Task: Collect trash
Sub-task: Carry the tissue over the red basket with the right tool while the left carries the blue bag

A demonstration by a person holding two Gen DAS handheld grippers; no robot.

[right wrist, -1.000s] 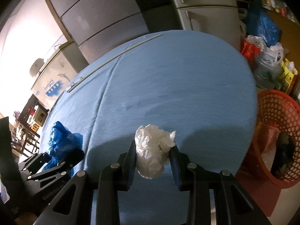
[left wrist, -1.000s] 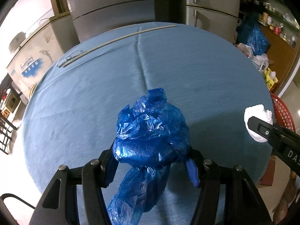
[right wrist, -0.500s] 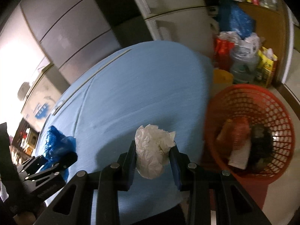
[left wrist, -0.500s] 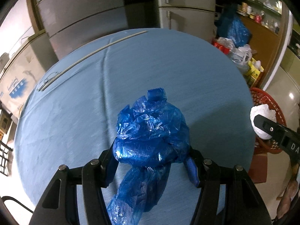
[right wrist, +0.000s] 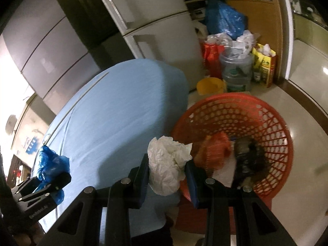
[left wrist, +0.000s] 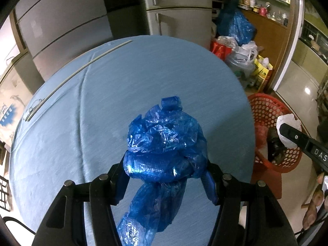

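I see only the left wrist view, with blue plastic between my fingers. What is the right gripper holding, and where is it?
Observer: The right gripper is shut on a crumpled white paper wad, at the near rim of the red basket.
Operator: Is the basket empty?
Observer: No. An orange piece and a dark lump lie inside.
Operator: What stands behind the basket?
Observer: A yellow bucket on the floor, beside a clear water jug.
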